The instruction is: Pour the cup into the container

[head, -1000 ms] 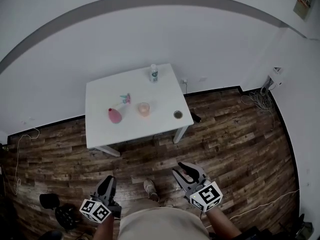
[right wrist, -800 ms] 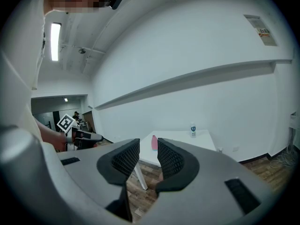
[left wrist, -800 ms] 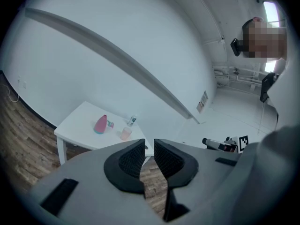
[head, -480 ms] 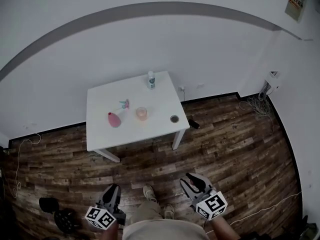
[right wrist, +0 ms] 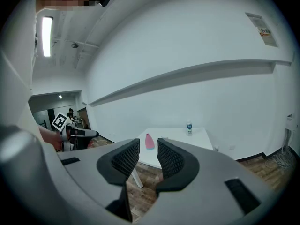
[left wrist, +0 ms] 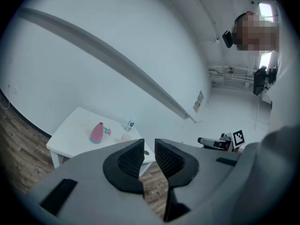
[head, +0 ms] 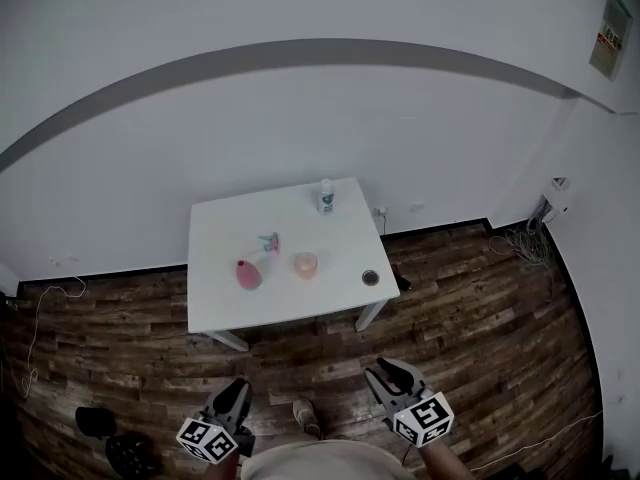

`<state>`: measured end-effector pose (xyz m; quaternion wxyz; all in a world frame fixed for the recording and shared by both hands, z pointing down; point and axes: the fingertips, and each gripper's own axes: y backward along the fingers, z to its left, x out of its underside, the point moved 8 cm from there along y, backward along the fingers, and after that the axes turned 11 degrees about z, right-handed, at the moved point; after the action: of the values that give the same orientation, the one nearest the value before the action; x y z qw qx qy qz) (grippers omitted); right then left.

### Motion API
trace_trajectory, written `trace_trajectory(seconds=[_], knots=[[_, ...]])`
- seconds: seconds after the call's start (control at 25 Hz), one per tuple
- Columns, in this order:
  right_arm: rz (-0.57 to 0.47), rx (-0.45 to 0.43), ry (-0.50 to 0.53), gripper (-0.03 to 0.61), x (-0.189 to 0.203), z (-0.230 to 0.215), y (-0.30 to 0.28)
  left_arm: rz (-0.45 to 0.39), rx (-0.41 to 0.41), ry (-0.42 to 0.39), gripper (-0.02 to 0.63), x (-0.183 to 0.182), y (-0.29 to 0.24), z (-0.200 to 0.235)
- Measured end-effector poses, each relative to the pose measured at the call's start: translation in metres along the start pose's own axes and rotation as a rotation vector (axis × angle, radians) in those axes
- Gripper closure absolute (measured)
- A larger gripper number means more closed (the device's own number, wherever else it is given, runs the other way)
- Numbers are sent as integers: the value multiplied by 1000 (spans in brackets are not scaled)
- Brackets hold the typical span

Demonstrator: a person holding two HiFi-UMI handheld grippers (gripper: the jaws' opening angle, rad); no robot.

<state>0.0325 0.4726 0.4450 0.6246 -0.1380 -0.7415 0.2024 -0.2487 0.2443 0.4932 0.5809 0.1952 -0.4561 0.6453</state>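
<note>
At the near edge of the head view, low before the person's body, the left gripper (head: 239, 386) has jaws that have just been opening. They stand a narrow gap apart with nothing between them. The right gripper (head: 386, 370) has its jaws drawn in as close as they go, also empty. Both point toward the table, well apart from it, across a stretch of wood-plank floor (head: 480, 318).

Farther off, the white table (head: 215, 308) stands against the wall and bears every task item. The translucent orange cup (head: 305, 264) stands upright near the table's middle. A pink flask-shaped vessel (head: 247, 274) is to its left, and a small dark round dish (head: 371, 278) is to its right, near the edge. Which of these two is the container cannot be told.

Progress, as judged: nothing is begun. The approach, the grasp of the cup and the pour all remain.

Count: two grippers; one table; one cup; one pink vessel; one dish; one small teal-and-pink item (head: 270, 241); one white bottle (head: 326, 197) at the far edge.
</note>
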Motion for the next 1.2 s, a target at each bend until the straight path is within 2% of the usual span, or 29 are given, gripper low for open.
trace_trajectory(seconds=[0.16, 0.24, 0.36, 0.56, 0.68, 0.88, 1.2], knots=[[2, 19, 9, 457, -21, -7, -28, 16, 18, -28, 545, -23, -18, 19], [22, 41, -26, 457, -20, -14, -39, 21, 29, -32, 538, -30, -25, 26], [14, 27, -93, 457, -14, -19, -53, 24, 34, -38, 537, -33, -34, 39], [68, 32, -71, 457, -8, -26, -74, 34, 12, -24, 537, -36, -42, 47], [49, 7, -89, 457, -10, -36, -78, 34, 4, -38, 534, -36, -49, 44], [31, -55, -45, 457, -21, -51, -86, 34, -43, -30, 534, -40, -62, 37], [35, -147, 10, 457, -51, -107, -94, -53, -148, 6, 535, -67, -93, 6]])
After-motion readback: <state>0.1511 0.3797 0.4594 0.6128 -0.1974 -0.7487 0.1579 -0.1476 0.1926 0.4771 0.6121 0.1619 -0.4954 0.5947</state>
